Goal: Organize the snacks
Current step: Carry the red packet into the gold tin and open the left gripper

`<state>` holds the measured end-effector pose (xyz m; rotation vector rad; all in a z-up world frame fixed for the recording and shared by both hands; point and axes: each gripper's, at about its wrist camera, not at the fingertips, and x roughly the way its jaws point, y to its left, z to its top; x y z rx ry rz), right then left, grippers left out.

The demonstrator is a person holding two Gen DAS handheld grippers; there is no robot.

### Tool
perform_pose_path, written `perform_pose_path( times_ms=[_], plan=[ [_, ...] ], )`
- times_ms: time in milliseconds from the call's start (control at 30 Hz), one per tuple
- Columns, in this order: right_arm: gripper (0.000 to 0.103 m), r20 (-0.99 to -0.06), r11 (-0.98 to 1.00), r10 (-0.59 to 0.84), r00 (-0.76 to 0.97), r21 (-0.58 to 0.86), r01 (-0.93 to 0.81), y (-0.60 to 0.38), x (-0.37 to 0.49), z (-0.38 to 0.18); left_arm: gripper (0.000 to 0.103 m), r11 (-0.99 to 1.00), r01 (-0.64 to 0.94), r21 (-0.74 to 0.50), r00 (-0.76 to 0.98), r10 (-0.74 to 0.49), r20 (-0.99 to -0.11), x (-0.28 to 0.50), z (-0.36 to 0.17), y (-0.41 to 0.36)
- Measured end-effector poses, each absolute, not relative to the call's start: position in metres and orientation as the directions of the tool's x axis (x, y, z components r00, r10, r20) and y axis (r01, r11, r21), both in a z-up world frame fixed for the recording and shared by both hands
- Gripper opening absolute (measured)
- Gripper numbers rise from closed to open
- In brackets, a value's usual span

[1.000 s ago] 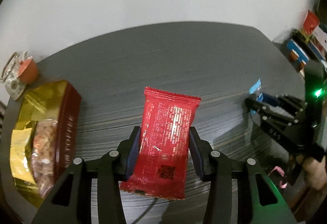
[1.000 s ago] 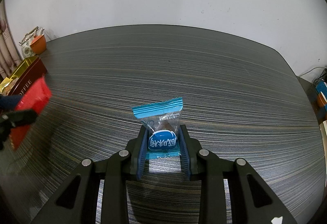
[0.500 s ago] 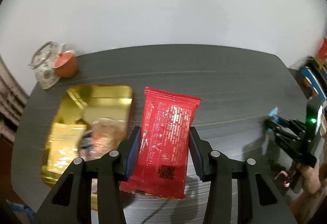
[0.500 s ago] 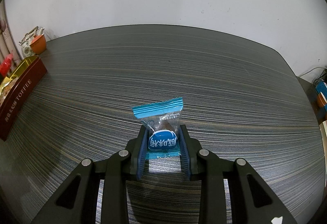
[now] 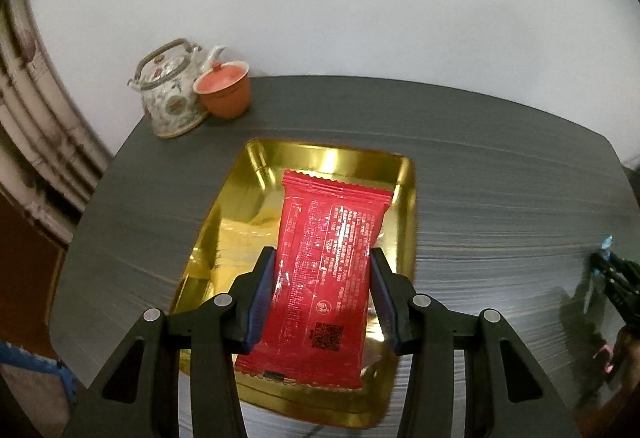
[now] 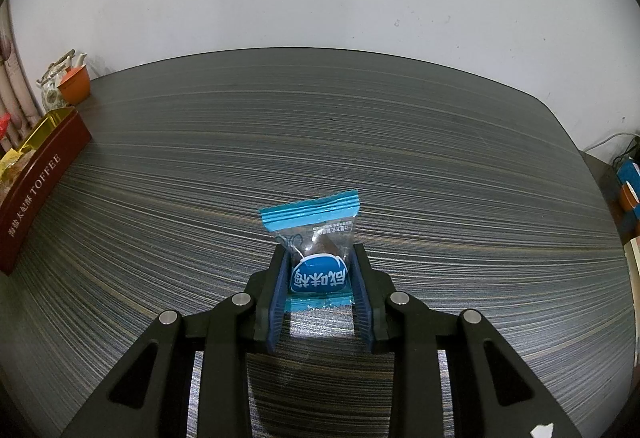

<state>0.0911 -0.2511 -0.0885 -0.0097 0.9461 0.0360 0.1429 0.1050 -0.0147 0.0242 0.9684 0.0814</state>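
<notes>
My left gripper (image 5: 322, 278) is shut on a red snack packet (image 5: 326, 262) and holds it above the open gold-lined tin (image 5: 332, 158). A yellow wrapped snack (image 5: 236, 234) lies in the tin. My right gripper (image 6: 320, 270) is shut on a small blue-and-clear candy packet (image 6: 316, 258) over the dark striped table (image 6: 360, 142). The tin shows at the far left of the right wrist view as a dark red box marked TOFFEE (image 6: 40, 178). The right gripper (image 5: 612, 274) also shows at the right edge of the left wrist view.
A patterned teapot (image 5: 172, 90) and an orange lidded cup (image 5: 224, 90) stand at the table's back left corner behind the tin. A white wall lies behind the table. Boxes (image 6: 628, 186) sit off the table's right edge.
My left gripper has swung left with the red packet, from over the bare table to above the tin. The right gripper and its blue packet have not moved.
</notes>
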Motion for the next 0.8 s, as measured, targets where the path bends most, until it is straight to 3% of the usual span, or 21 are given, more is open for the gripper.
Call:
perform_pose_path(
  times_ms=[300, 800],
  plan=[
    [0.028, -0.811, 0.999, 0.026, 0.584, 0.007, -0.035, -0.251, 0.091, -0.089, 0.047, 0.995, -0.072, 0.064, 0.519, 0.092, -0.850, 0.154, -0.037, 0.124],
    [0.029, -0.812, 0.999, 0.025, 0.584, 0.006, -0.035, -0.251, 0.091, -0.089, 0.047, 0.982, 0.000, 0.188, 0.535, 0.159, -0.829, 0.157, -0.041, 0.109]
  ],
)
